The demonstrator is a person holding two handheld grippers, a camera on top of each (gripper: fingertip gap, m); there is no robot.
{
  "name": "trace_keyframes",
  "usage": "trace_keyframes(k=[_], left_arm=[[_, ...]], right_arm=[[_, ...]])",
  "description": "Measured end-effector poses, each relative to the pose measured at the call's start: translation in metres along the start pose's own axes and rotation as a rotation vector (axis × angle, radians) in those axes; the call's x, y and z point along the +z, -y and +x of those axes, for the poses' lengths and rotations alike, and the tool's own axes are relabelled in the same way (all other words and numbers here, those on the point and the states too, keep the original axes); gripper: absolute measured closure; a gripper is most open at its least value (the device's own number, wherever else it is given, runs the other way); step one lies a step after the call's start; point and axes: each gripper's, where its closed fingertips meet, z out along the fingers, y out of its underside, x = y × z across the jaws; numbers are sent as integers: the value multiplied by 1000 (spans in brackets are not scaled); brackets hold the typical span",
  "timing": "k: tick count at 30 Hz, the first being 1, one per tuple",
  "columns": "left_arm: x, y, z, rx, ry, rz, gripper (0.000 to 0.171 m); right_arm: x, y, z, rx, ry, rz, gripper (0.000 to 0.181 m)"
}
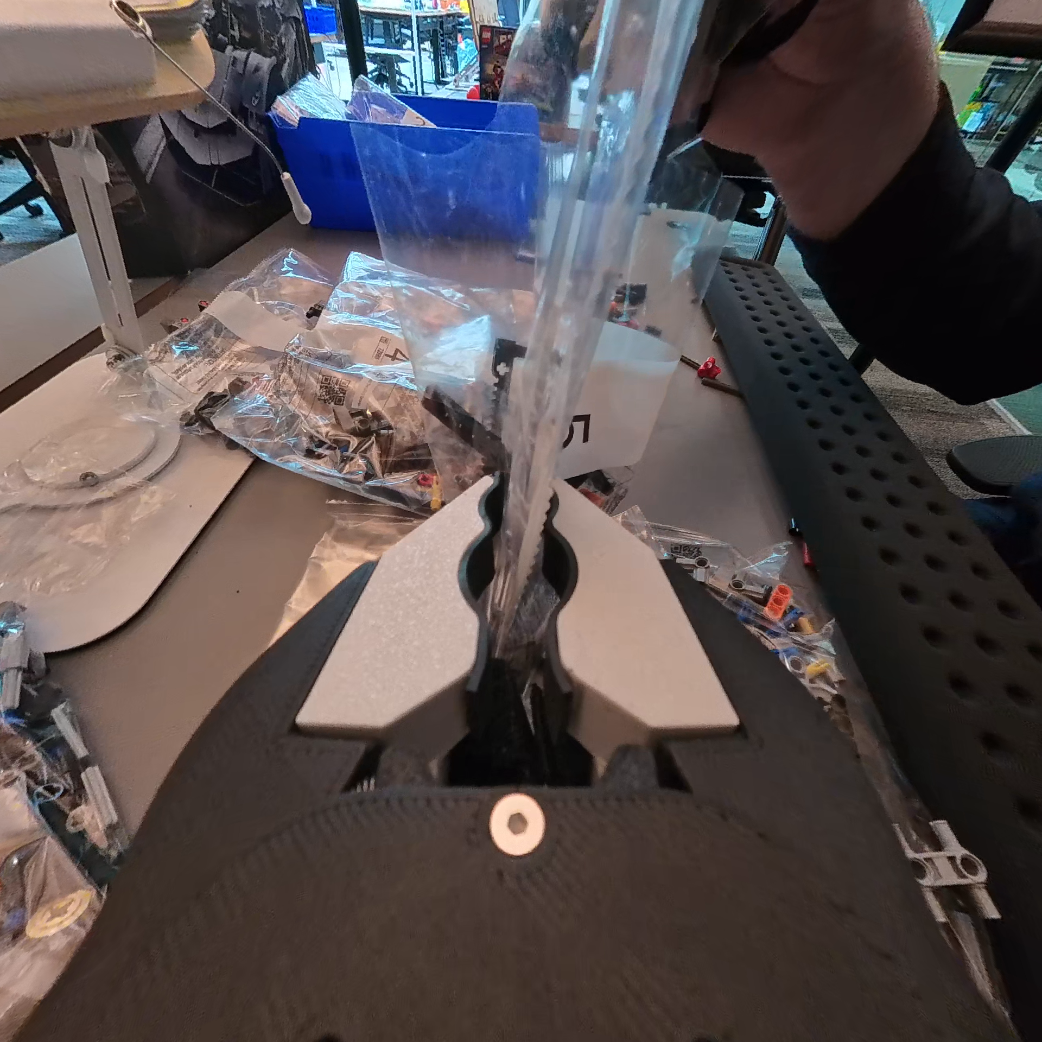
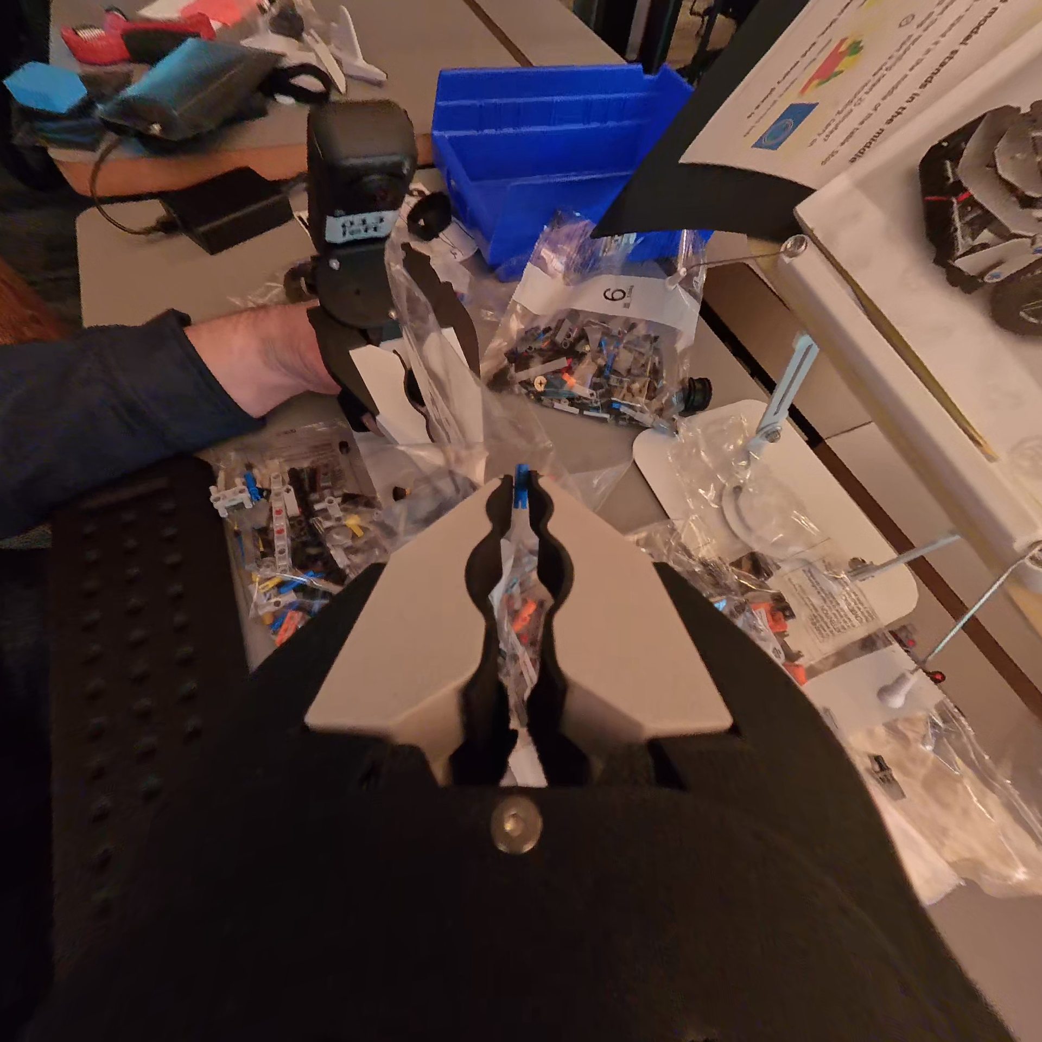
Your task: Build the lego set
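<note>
My left gripper (image 1: 521, 488) is shut on the toothed edge of a clear plastic bag (image 1: 569, 270). The bag stretches upward toward the hand (image 1: 817, 118) at the top right that holds the other gripper. My right gripper (image 2: 521, 479) is shut on the same clear bag (image 2: 507, 434), and a small blue pin (image 2: 521, 488) shows at its tips. Orange and dark pieces show through the plastic between its fingers. The left gripper (image 2: 428, 394) also shows in the right wrist view, held by a hand (image 2: 270, 361), with the bag between the two grippers.
Several bags of Lego pieces (image 1: 349, 389) (image 2: 592, 349) lie on the table. A blue bin (image 1: 406, 163) (image 2: 541, 152) stands behind them. A black perforated panel (image 1: 874, 479) (image 2: 129, 592) runs along one side. A white stand (image 1: 101, 265) (image 2: 772, 428) holds a booklet (image 2: 902, 90). The grippers' ends are close to 11 centimetres from one another. From the left gripper's tips to the black perforated panel (image 1: 874, 479) is close to 20 centimetres.
</note>
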Motion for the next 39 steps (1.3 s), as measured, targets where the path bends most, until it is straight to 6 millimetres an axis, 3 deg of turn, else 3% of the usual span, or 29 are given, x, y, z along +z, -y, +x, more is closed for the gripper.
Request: trace_keyframes(k=[4,10,13,18,23,28,33,39], left_arm=[[0,0,0,-1,0,1,162],[0,0,0,-3,-1,1,162],[0,-1,0,-3,-1,-2,162],[0,-1,-1,-3,0,-1,162],[0,0,0,-1,0,-1,162],[1,0,1,0,-2,-2,162],[0,0,0,-3,1,1,162],[-1,-1,-1,-5,6,1,162]], right_arm=[[5,9,-1,11,12,28,179],[32,-10,-8,-2,50,-111,178],[35,-18,-6,-29,20,-151,172],[24,-21,-4,-29,-2,-169,155],[-5,-32,-4,-30,-44,-183,149],[-48,-75,-10,-4,-57,-244,142],[-87,-141,-24,85,-27,-358,139],[-106,-222,-57,141,61,-570,138]])
